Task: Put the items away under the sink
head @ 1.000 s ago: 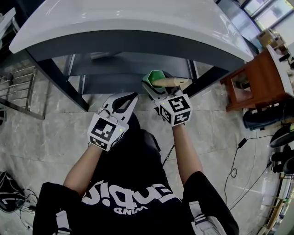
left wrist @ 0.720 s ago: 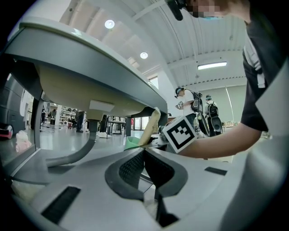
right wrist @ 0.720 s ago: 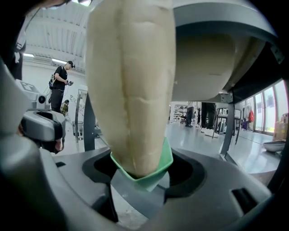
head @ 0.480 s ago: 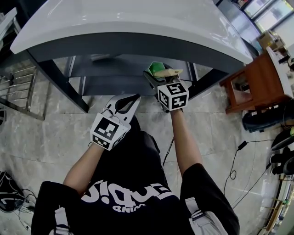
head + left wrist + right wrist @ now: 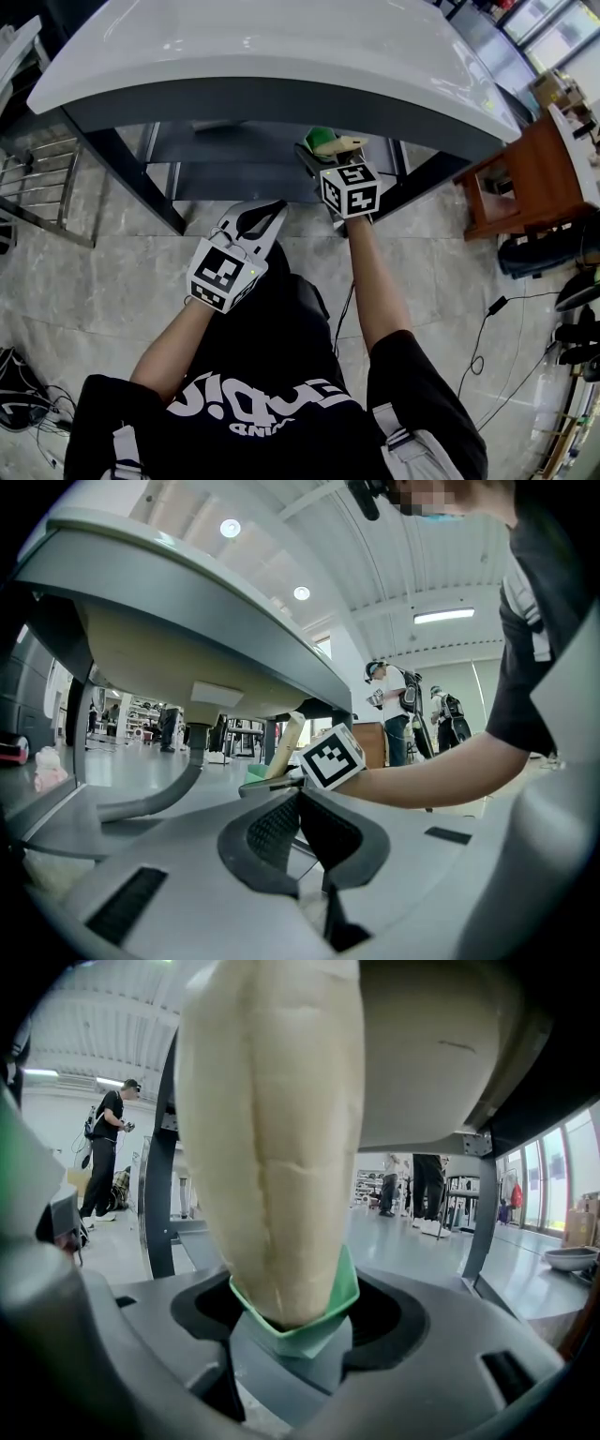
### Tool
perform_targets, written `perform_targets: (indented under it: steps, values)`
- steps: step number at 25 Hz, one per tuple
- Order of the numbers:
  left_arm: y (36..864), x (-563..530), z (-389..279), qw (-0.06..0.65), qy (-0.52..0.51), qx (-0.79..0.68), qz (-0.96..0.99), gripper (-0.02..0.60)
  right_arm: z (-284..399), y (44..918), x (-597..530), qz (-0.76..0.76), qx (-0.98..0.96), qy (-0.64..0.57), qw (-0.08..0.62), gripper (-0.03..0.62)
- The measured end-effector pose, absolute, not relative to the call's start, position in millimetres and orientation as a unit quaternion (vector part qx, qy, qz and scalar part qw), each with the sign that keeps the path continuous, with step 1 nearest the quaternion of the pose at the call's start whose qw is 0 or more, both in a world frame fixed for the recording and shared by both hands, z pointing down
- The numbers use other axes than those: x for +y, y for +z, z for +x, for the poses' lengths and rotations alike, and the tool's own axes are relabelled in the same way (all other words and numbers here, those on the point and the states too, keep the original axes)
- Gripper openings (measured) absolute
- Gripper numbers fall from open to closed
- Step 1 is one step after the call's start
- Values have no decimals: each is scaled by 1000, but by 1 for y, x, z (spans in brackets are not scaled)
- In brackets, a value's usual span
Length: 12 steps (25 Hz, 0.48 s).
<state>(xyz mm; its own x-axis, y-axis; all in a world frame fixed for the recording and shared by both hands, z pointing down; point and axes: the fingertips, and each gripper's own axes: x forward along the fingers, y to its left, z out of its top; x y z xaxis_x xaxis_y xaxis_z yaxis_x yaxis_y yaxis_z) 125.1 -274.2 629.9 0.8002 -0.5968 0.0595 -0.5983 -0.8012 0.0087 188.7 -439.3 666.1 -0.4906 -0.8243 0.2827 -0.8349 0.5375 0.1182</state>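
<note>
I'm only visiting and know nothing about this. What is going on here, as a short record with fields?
Place: white sink seen from above, with a dark shelf beneath it
Left gripper: jaws together, nothing between them, held low in front of the shelf
Right gripper: jaws closed on a cream item with a green base, reaching in under the sink
Nearby: wooden stool to the right
</note>
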Motion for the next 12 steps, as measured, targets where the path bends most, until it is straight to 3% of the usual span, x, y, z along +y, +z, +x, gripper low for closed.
perform_targets:
  steps: [12]
  values:
    - [632, -275, 129, 18, 29, -311, 950, 18, 182, 669, -456, 483, -862, 36, 149, 334]
